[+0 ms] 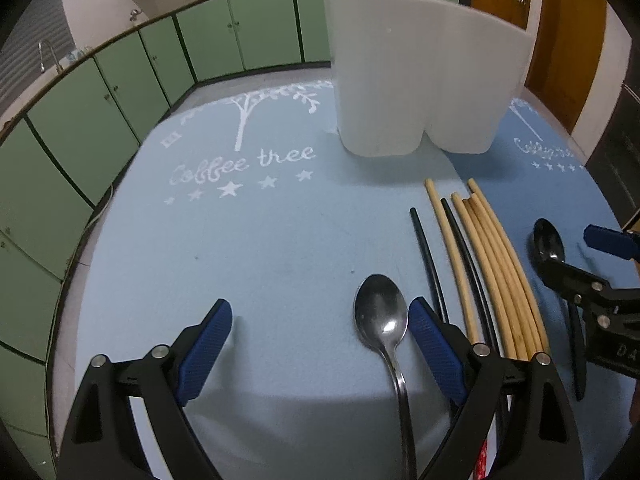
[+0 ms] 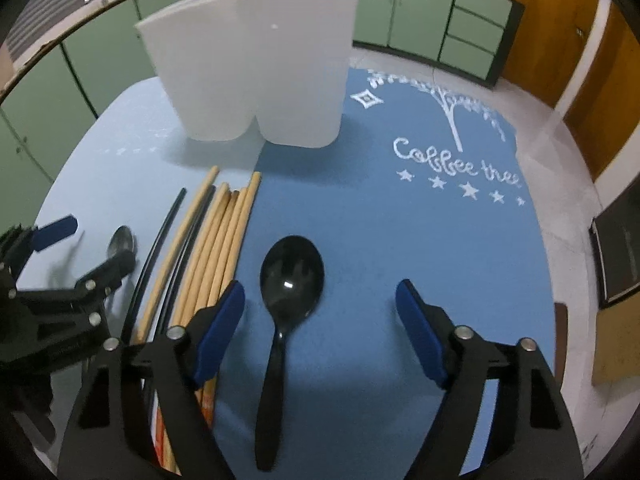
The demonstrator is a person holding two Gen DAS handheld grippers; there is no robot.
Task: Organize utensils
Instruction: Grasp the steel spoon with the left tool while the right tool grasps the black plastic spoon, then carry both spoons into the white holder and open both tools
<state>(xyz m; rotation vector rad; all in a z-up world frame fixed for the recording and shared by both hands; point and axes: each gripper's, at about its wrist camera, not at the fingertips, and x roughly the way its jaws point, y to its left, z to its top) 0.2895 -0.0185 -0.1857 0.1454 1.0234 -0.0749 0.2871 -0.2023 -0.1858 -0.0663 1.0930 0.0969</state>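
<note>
A metal spoon [image 1: 382, 320] lies on the blue mat between my open left gripper's [image 1: 320, 336] fingers, close to the right finger. A black plastic spoon [image 2: 290, 276] lies between my open right gripper's [image 2: 320, 320] fingers, nearer the left finger. Several wooden chopsticks [image 1: 492, 264] and two black chopsticks [image 1: 428, 256] lie side by side between the two spoons; they also show in the right wrist view [image 2: 220, 240]. A white two-compartment holder [image 1: 420, 76] stands upright at the back, also in the right wrist view [image 2: 256, 60]. Both grippers are empty.
Two blue "Coffee tree" mats [image 1: 240, 240] [image 2: 420, 220] cover the round table. Green cabinets [image 1: 100, 92] line the room behind. A wooden door [image 2: 560, 32] stands at the right. A dark object [image 2: 616, 240] sits beyond the table's right edge.
</note>
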